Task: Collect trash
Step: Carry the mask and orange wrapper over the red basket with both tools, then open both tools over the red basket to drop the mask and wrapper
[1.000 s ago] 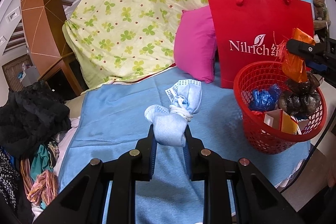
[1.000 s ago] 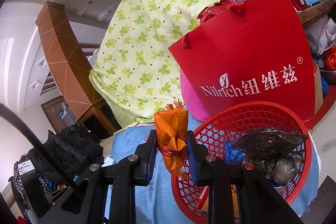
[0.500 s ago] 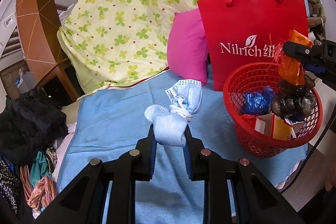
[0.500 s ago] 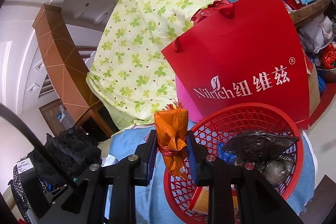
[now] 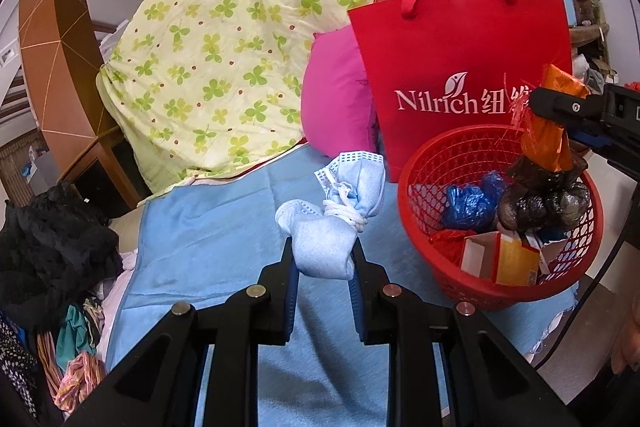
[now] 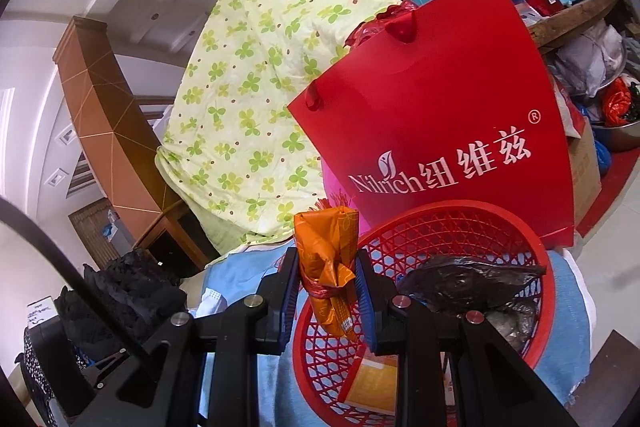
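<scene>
My left gripper [image 5: 323, 259] is shut on a knotted light-blue face mask [image 5: 334, 227], held above the blue cloth [image 5: 208, 235]. A red mesh basket [image 5: 472, 283] stands to its right with a black bag, blue plastic and a small carton inside. My right gripper [image 6: 327, 279] is shut on a twisted orange wrapper [image 6: 326, 259] and holds it over the basket's [image 6: 420, 223] left rim; it also shows in the left wrist view [image 5: 546, 131] above the basket's far right side.
A red Nilrich paper bag [image 5: 464, 67] stands right behind the basket, with a pink cushion [image 5: 336, 99] and a green-flowered quilt [image 5: 224, 59] to its left. Dark clothes [image 5: 52, 259] pile at the left edge. A cable [image 5: 592, 287] hangs right of the basket.
The left gripper has moved with the mask towards the basket. The right gripper holds the orange wrapper a little further over the basket.
</scene>
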`<state>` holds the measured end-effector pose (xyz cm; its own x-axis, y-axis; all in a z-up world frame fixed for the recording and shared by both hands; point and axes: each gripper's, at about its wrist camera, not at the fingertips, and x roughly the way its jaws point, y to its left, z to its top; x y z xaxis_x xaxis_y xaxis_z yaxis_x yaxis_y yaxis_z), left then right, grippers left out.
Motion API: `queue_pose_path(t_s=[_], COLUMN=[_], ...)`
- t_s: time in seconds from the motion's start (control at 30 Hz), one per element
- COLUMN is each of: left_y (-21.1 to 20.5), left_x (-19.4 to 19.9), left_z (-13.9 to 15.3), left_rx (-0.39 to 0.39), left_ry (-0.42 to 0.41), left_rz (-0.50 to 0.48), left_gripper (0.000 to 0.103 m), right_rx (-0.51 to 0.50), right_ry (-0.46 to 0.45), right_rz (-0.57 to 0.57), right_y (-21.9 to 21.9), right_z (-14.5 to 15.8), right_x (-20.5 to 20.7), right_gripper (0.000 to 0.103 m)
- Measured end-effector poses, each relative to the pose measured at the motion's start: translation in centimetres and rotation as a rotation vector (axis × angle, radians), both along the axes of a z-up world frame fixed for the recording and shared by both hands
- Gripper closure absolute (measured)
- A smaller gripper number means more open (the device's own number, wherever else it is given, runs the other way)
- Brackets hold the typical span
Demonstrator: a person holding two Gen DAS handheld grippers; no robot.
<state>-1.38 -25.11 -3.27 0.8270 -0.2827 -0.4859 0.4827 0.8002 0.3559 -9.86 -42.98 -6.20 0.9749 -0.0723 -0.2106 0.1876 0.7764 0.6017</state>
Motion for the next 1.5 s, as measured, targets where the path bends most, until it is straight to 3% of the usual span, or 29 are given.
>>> queue_pose_path(t_s=[1.0, 1.3, 1.37, 1.4, 1.43, 1.5], left_y=[-5.7, -7.1, -7.3, -7.1, -6.9, -6.5], left_x=[-1.1, 0.1, 0.4, 0.6, 0.7, 1.0], left_z=[0.0, -1.4, -2.0, -2.3, -2.5, -2.9], left_rx=[0.012, -0.063, -0.079, -0.09, -0.094, -0.096], left_ry=[0.002, 0.139, 0.184, 0.193, 0.193, 0.207], left_rz=[-0.092, -0.215, -0.257, -0.26, -0.251, -0.238], left_gripper=[0.078, 0.071, 0.047, 0.045, 0.044, 0.044], right_rx=[0.083, 0.233, 0.289, 0.319, 0.329, 0.328], right_ry=[-0.009, 0.0, -0.001, -0.007, -0.011, -0.045], right_rz=[-0.067, -0.096, -0.094, -0.091, -0.093, -0.107], right_y=[-3.5, -5.8, -6.5, -6.8, -6.9, -6.9], right_z=[-1.1, -2.9, -3.4, -3.7, -3.7, -3.6], right_x=[-1.8, -1.9, -1.8, -1.8, -1.8, -2.2], right_gripper=[0.074, 0.073, 0.07, 0.054, 0.032, 0.03])
